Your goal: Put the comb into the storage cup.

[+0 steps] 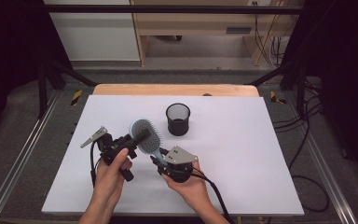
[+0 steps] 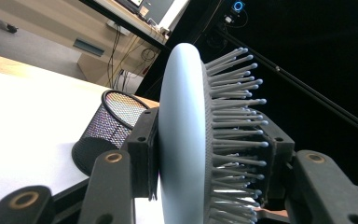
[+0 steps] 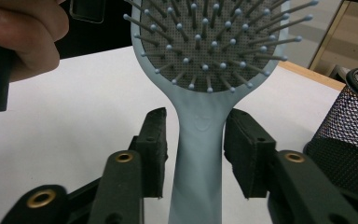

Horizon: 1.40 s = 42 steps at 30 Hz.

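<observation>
Left gripper (image 1: 137, 138) is clamped on the brush (image 1: 145, 136) head: in the left gripper view one pad sits flat on the smooth pale-blue back (image 2: 182, 140), the other presses into the bristles (image 2: 235, 130). Right gripper (image 1: 164, 157) is at the handle end, jaws straddling the handle (image 3: 196, 158); in the right gripper view there's a visible gap on each side between pads and handle, so it's spread, not pinching. Brush is off the table (image 1: 242, 154), held between the two grippers over the near-centre of the white sheet, head toward the far side, handle toward the person, bristles facing roughly right in the high view. Black mesh cup (image 1: 178, 119) stands upright on the table just beyond the brush head, not touching it; also visible beside the brush in both gripper views. Left hand (image 1: 113, 169) and right hand (image 1: 186, 183) each wrap their gripper body, coming in from the near edge.
</observation>
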Each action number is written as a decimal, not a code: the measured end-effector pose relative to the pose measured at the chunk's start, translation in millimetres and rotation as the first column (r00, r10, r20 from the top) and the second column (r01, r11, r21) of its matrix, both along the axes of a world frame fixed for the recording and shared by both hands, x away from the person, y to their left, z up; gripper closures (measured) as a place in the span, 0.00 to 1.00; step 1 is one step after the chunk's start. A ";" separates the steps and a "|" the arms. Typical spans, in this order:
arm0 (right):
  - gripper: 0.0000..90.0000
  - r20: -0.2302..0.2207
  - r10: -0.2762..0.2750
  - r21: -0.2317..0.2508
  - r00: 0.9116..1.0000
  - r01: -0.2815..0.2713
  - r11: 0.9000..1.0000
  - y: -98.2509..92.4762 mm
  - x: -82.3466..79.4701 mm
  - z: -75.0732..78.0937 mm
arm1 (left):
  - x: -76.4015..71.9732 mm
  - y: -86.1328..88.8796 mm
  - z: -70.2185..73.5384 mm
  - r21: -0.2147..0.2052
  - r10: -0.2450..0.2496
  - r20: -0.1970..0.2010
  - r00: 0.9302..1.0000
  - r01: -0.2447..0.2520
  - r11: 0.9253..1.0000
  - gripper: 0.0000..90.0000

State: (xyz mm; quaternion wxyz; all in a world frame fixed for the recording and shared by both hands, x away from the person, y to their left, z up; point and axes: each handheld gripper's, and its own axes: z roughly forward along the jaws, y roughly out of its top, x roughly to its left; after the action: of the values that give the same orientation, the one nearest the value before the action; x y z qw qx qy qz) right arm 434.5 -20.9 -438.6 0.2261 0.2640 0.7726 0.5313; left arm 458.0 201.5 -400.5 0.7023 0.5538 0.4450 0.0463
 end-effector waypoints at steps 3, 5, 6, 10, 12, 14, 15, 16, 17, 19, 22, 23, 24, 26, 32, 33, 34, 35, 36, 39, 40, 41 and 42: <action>0.58 -0.001 -0.008 0.004 1.000 0.008 1.000 -0.1 0.6 0.2 | -0.1 0.5 0.3 -0.003 0.007 0.002 1.000 -0.007 1.000 0.57; 0.54 -0.001 -0.013 0.001 1.000 0.013 1.000 -0.5 0.9 0.4 | 0.0 1.6 0.3 -0.007 0.012 0.002 1.000 -0.012 1.000 0.57; 0.52 -0.002 -0.018 0.002 1.000 0.018 1.000 -0.8 1.2 0.5 | 0.0 2.4 0.5 -0.007 0.014 0.002 1.000 -0.014 1.000 0.57; 0.43 -0.016 -0.028 0.008 0.999 0.028 1.000 -1.7 2.6 0.9 | -0.1 5.1 1.5 -0.017 0.026 0.007 1.000 -0.026 1.000 0.57; 0.42 -0.017 -0.028 0.008 0.999 0.028 1.000 -1.9 2.9 0.9 | 0.1 6.7 1.9 -0.021 0.033 0.009 0.999 -0.033 0.999 0.57; 0.39 -0.020 -0.028 0.009 0.999 0.029 1.000 -2.0 3.3 0.8 | 0.5 8.3 1.8 -0.022 0.038 0.009 0.999 -0.037 0.999 0.57; 0.39 -0.023 -0.030 0.010 0.999 0.030 1.000 -2.1 3.3 0.9 | 0.6 9.0 1.9 -0.024 0.044 0.009 0.999 -0.043 0.999 0.57; 0.38 -0.023 -0.031 0.008 0.999 0.031 0.999 -2.2 3.5 0.9 | 0.7 10.1 1.9 -0.022 0.047 0.009 0.999 -0.047 0.999 0.57; 0.38 -0.023 -0.030 0.006 0.999 0.030 1.000 -2.3 3.6 0.8 | 0.8 11.1 2.0 -0.024 0.052 0.009 0.999 -0.052 0.998 0.57; 0.37 -0.024 -0.031 0.004 0.999 0.031 1.000 -2.4 3.8 0.7 | 0.8 12.3 2.1 -0.025 0.060 0.008 0.998 -0.059 0.998 0.56; 0.37 -0.023 -0.031 0.000 0.999 0.031 1.000 -2.5 3.9 0.6 | 1.0 14.0 2.3 -0.024 0.068 0.007 0.998 -0.068 0.997 0.56; 0.36 -0.024 -0.032 -0.002 0.999 0.032 0.999 -2.7 4.0 0.6 | 1.0 14.6 2.4 -0.026 0.072 0.007 0.997 -0.072 0.997 0.56; 0.35 -0.025 -0.034 -0.004 0.999 0.034 0.999 -2.9 4.1 0.7 | 1.1 15.5 2.3 -0.025 0.075 0.008 0.997 -0.075 0.997 0.56; 0.35 -0.028 -0.037 -0.007 0.999 0.037 0.999 -3.8 4.7 0.7 | 1.4 17.1 2.3 -0.030 0.082 0.009 0.997 -0.082 0.996 0.56; 0.30 -0.057 -0.043 -0.008 0.997 0.043 0.999 -5.9 7.8 0.2 | 1.9 21.2 2.0 -0.033 0.099 0.010 0.995 -0.099 0.995 0.56; 0.29 -0.061 -0.045 -0.011 0.997 0.045 0.999 -6.2 7.9 -0.1 | 2.0 21.8 1.9 -0.033 0.102 0.010 0.995 -0.102 0.994 0.56; 0.29 -0.063 -0.044 -0.014 0.997 0.044 0.999 -6.4 8.3 -0.4 | 2.2 22.3 1.8 -0.035 0.103 0.011 0.995 -0.103 0.994 0.56; 0.28 -0.067 -0.044 -0.012 0.997 0.043 0.999 -6.5 8.4 -0.6 | 2.3 22.8 1.7 -0.036 0.107 0.011 0.994 -0.106 0.994 0.56; 0.28 -0.068 -0.043 -0.012 0.997 0.042 0.999 -6.7 8.6 -0.6 | 2.4 23.4 1.7 -0.037 0.109 0.010 0.994 -0.108 0.993 0.56; 0.27 -0.068 -0.043 -0.012 0.997 0.042 0.999 -7.0 8.7 -0.5 | 2.5 24.9 1.7 -0.035 0.115 0.012 0.993 -0.115 0.993 0.56; 0.27 -0.070 -0.042 -0.012 0.997 0.041 0.999 -7.1 8.8 -0.5 | 2.5 25.2 1.8 -0.034 0.116 0.011 0.993 -0.116 0.993 0.56; 0.27 -0.070 -0.042 -0.013 0.997 0.041 0.999 -7.2 8.9 -0.6 | 2.4 25.4 1.9 -0.035 0.117 0.012 0.993 -0.117 0.993 0.56; 0.27 -0.072 -0.040 -0.012 0.997 0.040 0.999 -7.4 9.1 -0.7 | 2.4 25.6 1.9 -0.034 0.119 0.013 0.993 -0.118 0.992 0.56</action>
State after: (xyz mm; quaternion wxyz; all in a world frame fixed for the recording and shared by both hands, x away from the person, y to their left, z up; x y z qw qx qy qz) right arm 443.6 -28.3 -439.2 0.2100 0.2973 0.7775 0.5129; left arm 460.4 227.1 -398.6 0.7108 0.5142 0.4725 0.0847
